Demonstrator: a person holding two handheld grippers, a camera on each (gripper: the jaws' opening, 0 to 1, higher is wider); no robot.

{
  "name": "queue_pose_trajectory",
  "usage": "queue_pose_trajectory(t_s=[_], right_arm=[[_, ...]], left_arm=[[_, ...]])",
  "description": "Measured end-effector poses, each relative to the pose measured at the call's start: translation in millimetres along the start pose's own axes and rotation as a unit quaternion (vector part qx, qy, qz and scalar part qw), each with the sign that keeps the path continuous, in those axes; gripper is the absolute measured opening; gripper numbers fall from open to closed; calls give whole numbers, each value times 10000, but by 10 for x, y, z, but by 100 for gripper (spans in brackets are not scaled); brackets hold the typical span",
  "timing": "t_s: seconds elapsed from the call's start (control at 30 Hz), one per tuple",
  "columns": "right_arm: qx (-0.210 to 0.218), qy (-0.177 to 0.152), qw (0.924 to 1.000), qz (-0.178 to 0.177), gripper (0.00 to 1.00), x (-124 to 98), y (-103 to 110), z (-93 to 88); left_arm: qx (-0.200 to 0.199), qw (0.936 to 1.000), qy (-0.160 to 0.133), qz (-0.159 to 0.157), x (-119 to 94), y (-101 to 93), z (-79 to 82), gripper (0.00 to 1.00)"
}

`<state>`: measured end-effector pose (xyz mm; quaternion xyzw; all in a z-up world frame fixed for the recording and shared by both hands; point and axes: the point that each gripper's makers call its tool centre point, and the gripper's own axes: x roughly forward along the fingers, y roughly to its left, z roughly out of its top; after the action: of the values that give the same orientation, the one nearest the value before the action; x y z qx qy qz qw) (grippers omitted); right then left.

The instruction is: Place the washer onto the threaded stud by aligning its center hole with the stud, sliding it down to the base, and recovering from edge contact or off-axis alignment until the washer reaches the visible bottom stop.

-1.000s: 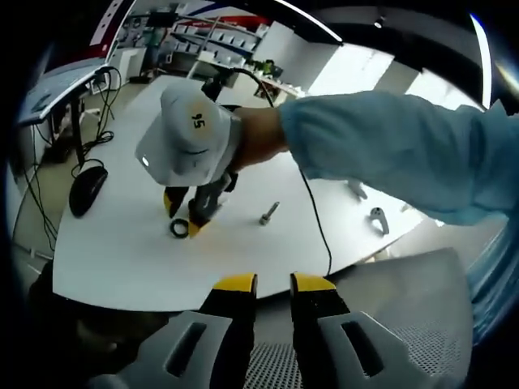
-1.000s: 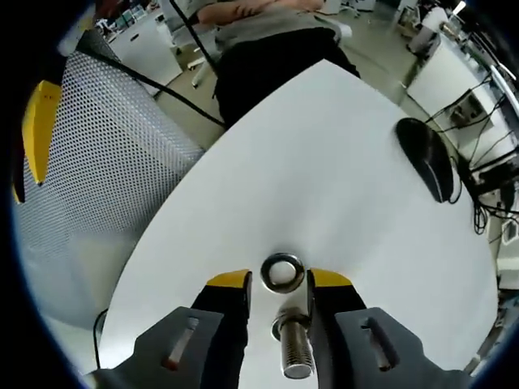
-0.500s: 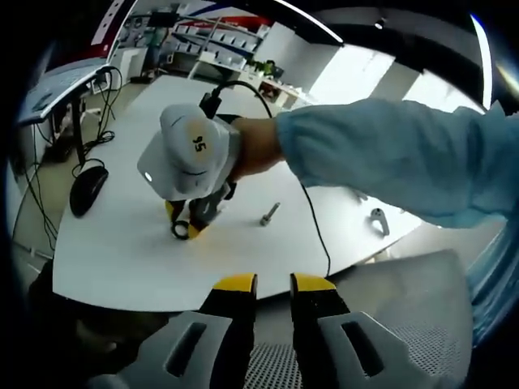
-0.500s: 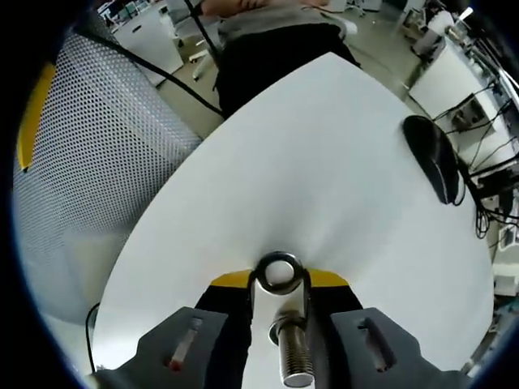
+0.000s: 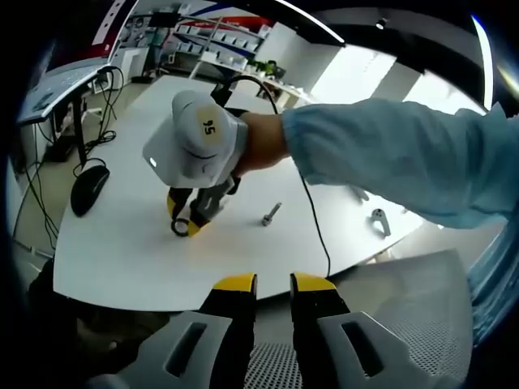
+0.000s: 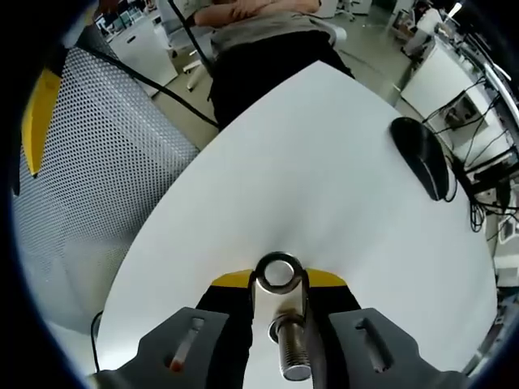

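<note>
A white surface [image 6: 324, 162] lies before my right gripper [image 6: 278, 279], which pinches the washer [image 6: 278, 272] by its rim, the stud [image 6: 290, 348] just beneath. I judge it light, stiff, slippery. My left gripper [image 5: 273, 283] is narrow, empty.

"15" on right gripper [image 5: 188, 220] housing
</note>
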<state>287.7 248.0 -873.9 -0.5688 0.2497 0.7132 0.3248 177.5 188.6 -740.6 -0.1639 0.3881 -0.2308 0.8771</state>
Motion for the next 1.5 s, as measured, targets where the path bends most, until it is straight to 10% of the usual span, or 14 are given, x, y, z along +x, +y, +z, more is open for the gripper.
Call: queue_pose_trajectory(t_s=[0.8,1.5], right_arm=[[-158,-141,9979,-612,24,-841,-181,40],[-51,284,9988,-397,24,-786,-97,-292]], left_arm=[[44,10000,67,3,-2,-11,-23,14],[38,10000,44,-7,-11,-13,-20,14]])
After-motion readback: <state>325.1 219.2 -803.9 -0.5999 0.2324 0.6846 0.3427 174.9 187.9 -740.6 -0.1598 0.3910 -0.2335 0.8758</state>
